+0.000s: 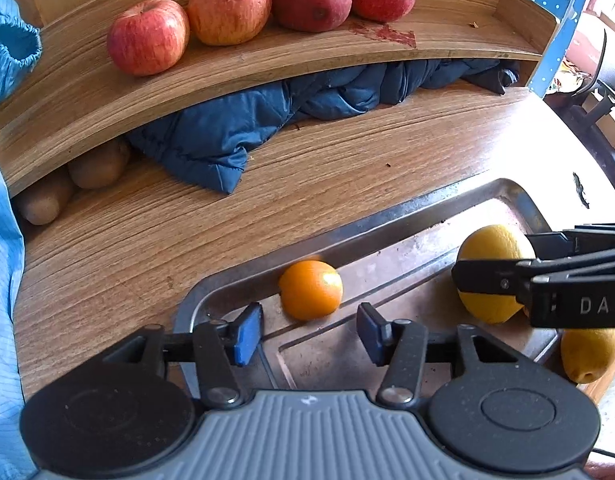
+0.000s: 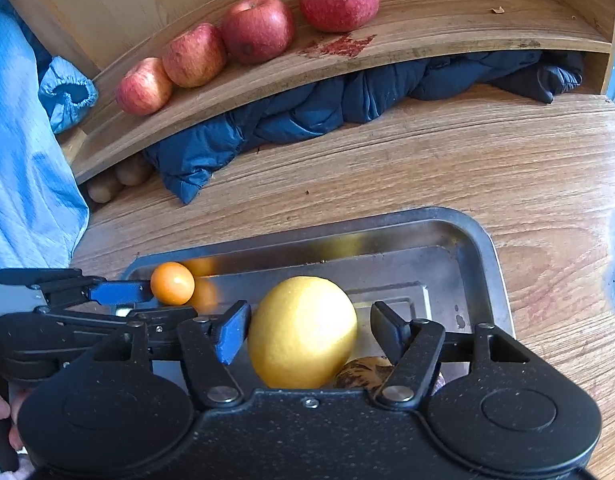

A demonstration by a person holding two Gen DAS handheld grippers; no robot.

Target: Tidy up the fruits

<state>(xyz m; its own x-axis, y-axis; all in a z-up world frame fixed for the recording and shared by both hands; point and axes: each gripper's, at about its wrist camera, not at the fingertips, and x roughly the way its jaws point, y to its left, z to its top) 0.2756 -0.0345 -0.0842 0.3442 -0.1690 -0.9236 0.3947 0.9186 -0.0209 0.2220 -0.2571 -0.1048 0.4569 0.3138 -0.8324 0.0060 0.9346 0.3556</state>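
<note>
Round yellow lemon (image 2: 302, 332) sits mid steel tray (image 2: 483, 248), between right gripper (image 2: 311, 336)'s spread, non-touching fingers; centre, then squeeze gently. Left gripper (image 1: 309, 332) gapes empty near small orange (image 1: 311, 290).

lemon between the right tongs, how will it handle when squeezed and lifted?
The lemon is rounded and smooth-skinned, so it may slip from the open right tongs if gripped off-centre. On the flat metal tray it would probably roll when nudged. Probably firm.

kiwis (image 1: 95, 170) half hidden under shelf (image 1: 267, 64)
</note>
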